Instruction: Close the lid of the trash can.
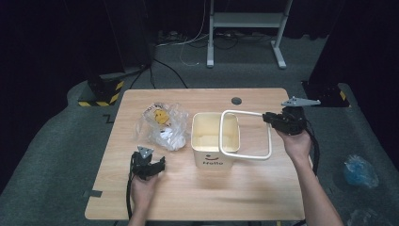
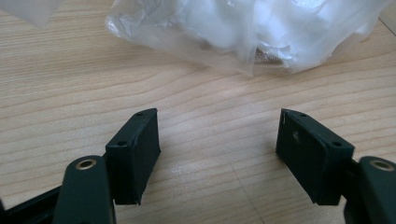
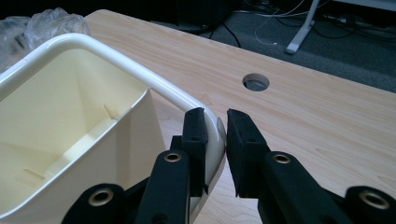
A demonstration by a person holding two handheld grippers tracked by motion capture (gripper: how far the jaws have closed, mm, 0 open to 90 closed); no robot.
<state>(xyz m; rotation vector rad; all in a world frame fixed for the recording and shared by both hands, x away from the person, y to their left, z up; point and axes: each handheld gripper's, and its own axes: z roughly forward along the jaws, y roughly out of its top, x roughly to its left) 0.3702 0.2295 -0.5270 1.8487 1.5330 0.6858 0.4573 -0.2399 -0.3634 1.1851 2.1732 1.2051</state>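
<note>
Dark floor surrounds a light wooden bench (image 1: 263, 188). At its middle stands a cream plastic bin (image 1: 215, 139); the right gripper (image 3: 215, 140) has its jaws narrowed on the bin's white rectangular rim frame (image 1: 247, 134). That corner hold could slip or tip the bin. The left gripper (image 2: 217, 149), jaws wide, faces a crumpled clear plastic bag (image 2: 247, 32); bare wood lies nearer the person.

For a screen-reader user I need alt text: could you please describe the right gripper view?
The right gripper has its two black jaws closed on a corner of a white rectangular ring, held above a cream bin that looks empty. Behind lies a wooden table with a round cable hole, and a crumpled plastic bag at the top left.
</note>
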